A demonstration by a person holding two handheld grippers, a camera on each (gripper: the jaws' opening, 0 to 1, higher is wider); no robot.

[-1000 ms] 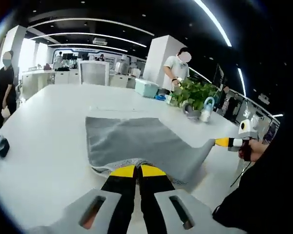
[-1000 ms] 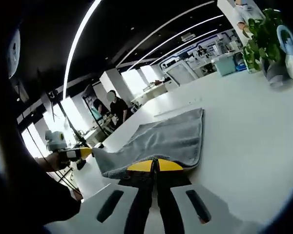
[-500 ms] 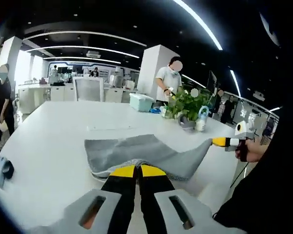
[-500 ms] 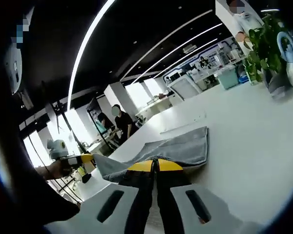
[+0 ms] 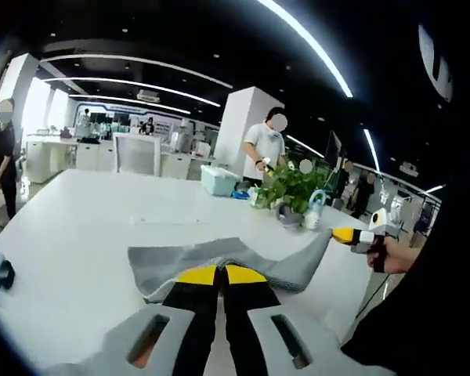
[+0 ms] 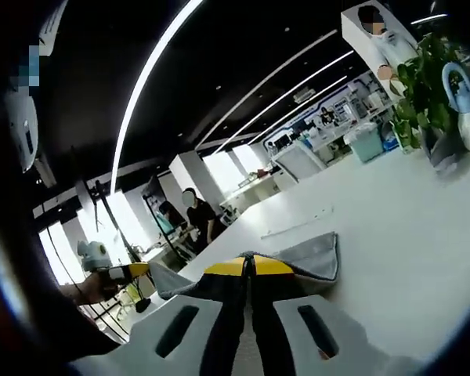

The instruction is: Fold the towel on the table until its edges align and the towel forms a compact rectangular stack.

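Grey towel (image 5: 219,262) lifted off the white surface (image 5: 78,235), left tongs (image 5: 221,273) pinching one corner, right tongs (image 6: 247,265) pinching another, potted plant (image 5: 294,188) beyond

Grey towel (image 5: 219,257), soft terry w/ stitched hem. Near edge lifted off the white desk (image 5: 78,235), two near corners raised: one pinched at left gripper (image 5: 222,274), other at right gripper (image 5: 338,233), cloth sagging btwn them. Far part lies flat on desk. Right gripper view: far hem (image 6: 317,254) flat, edge-on.
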